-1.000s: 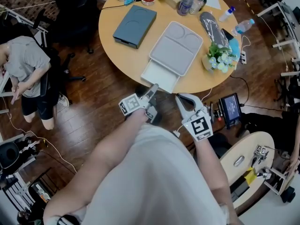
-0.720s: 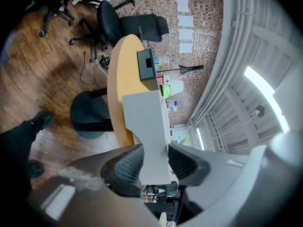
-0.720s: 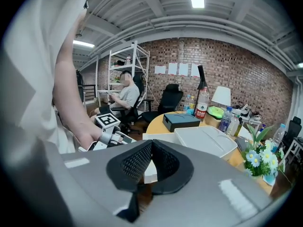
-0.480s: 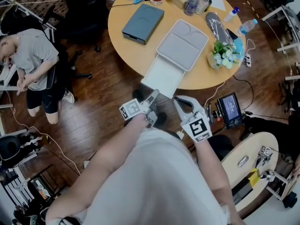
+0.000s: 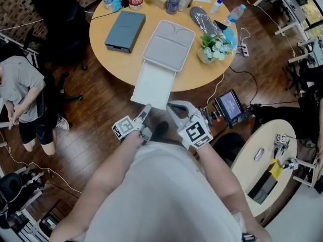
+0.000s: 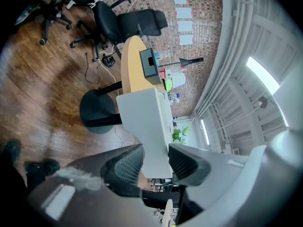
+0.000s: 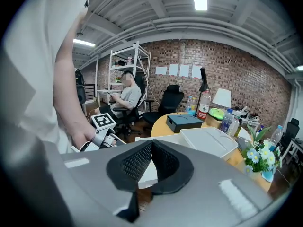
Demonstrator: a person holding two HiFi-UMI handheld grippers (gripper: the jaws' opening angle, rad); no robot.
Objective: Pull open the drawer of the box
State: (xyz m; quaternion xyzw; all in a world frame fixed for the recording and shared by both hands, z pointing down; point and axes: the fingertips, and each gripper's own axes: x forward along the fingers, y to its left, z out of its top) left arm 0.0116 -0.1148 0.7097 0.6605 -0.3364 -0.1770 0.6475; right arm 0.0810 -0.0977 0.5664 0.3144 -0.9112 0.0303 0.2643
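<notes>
Notes from my station. Operator wears a pale grey-white shirt [image 5: 166,195] with short sleeves. Left gripper [image 5: 147,108] and right gripper [image 5: 173,105]: light grey moulded shells, black pads [image 7: 135,162] with a fine grid texture. Each carries a white cube [image 5: 196,133] printed with black square markers.

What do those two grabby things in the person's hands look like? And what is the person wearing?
The left gripper and right gripper are grey plastic, each with two jaws lined with black meshy pads. Each carries a white cube printed with black square markers. The person wears a light short-sleeved shirt.
</notes>
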